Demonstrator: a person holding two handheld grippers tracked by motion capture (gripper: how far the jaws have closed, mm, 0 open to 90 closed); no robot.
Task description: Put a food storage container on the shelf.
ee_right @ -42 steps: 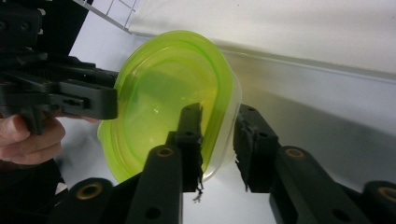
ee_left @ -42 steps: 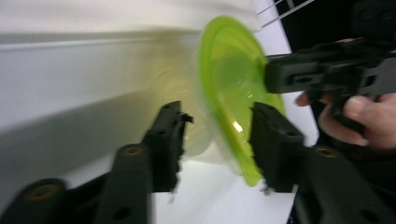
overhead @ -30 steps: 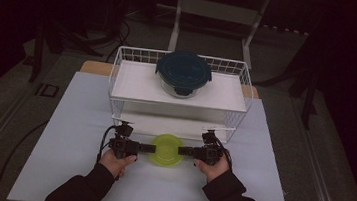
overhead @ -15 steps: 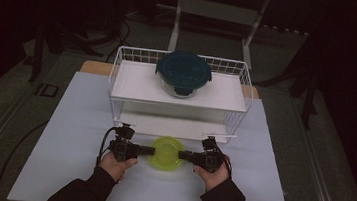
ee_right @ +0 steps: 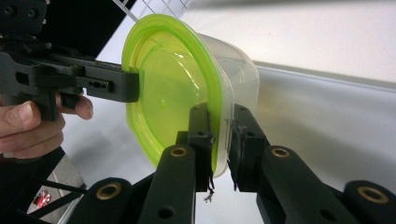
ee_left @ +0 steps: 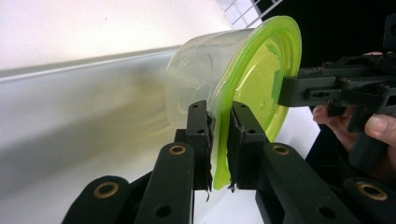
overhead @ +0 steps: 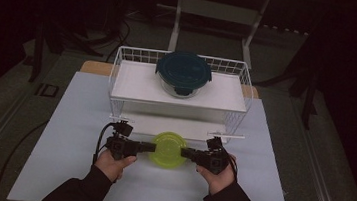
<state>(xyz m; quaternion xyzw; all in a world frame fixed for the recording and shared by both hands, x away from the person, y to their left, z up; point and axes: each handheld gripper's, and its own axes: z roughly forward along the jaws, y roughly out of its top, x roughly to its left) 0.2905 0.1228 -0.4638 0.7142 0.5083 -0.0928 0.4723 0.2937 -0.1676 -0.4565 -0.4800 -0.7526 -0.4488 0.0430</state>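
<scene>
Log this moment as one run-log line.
left gripper: shut on green-lidded container rim | right gripper: shut on opposite rim | container: in front of wire rack

Both forearms reach in level, left claw (overhead: 147, 147) and right claw (overhead: 187, 154) pointing inward toward each other, jaws clamped nearly together.

The container (ee_left: 201, 88) looked like cloudy translucent plastic under a glossy lime-green plastic lid (ee_left: 261, 84). The rack (overhead: 119, 74) was white-coated wire; the grippers' jaws were matt black.
</scene>
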